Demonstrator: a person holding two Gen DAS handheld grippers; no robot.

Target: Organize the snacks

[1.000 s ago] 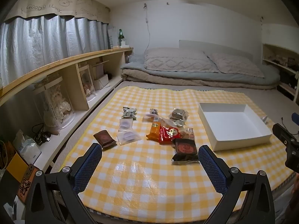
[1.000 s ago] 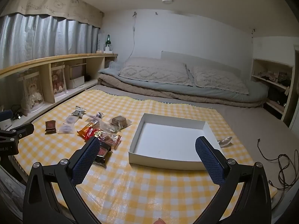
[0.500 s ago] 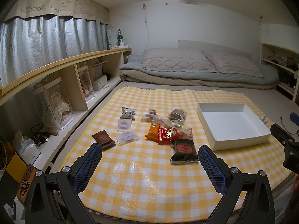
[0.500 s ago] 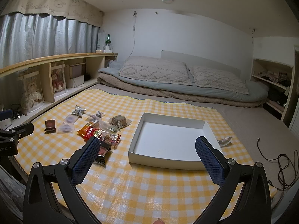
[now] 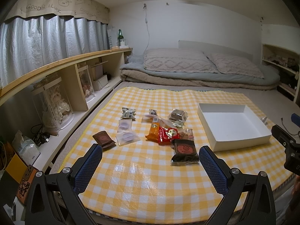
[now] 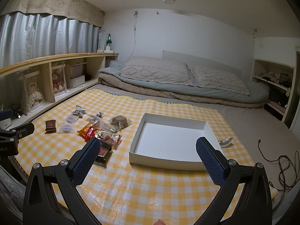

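Left of the white box (image 5: 232,124), the snacks lie spread on the checked mat (image 5: 142,180). The left gripper (image 5: 151,164) hangs wide apart and holds nothing. The black pack (image 5: 184,151) is the snack closest to the box, just ahead of this gripper, long side pointing away. The right gripper (image 6: 146,154) is wide apart too, empty, facing the box.

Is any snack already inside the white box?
No, the white box shows only its bare white floor, and the snack packets all lie on the checked cloth to its left.
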